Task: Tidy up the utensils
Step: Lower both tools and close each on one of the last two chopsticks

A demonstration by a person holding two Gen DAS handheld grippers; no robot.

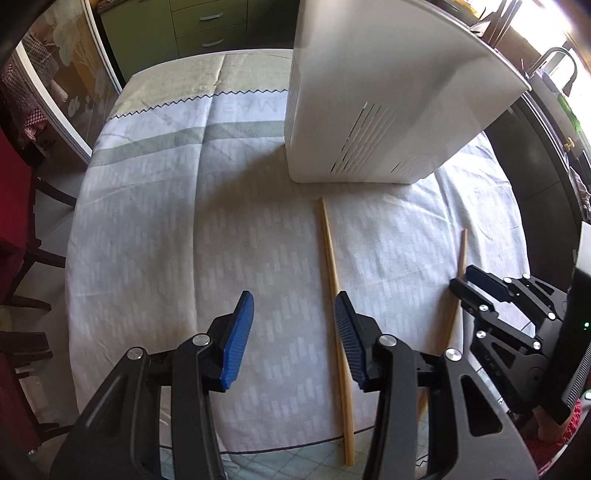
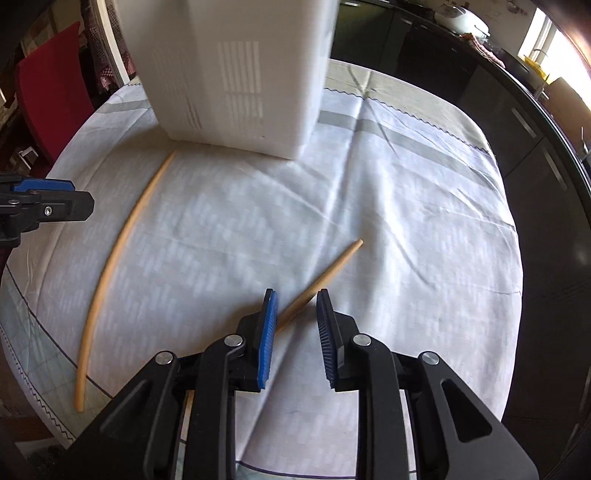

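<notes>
Two wooden chopsticks lie on a pale tablecloth (image 1: 166, 221). The longer-looking chopstick (image 1: 334, 280) (image 2: 122, 236) runs from the white slotted utensil holder (image 1: 369, 92) (image 2: 229, 74) toward the table's near edge. My left gripper (image 1: 293, 299) (image 2: 79, 195) hovers open just left of it; the stick passes by its right finger, with nothing between the pads. The second chopstick (image 1: 461, 251) (image 2: 332, 269) lies slanted further right. My right gripper (image 2: 297, 295) (image 1: 461, 280) straddles its near part with a narrow gap, and the pads do not press on it.
The holder stands upright on the cloth beyond both sticks. A red chair (image 2: 55, 92) and dark chair frames (image 1: 22, 258) stand at the table's left. Green drawers (image 1: 207, 26) are behind, and dark cabinets (image 2: 535, 147) run along the right. The table's near edge (image 2: 44, 387) is close.
</notes>
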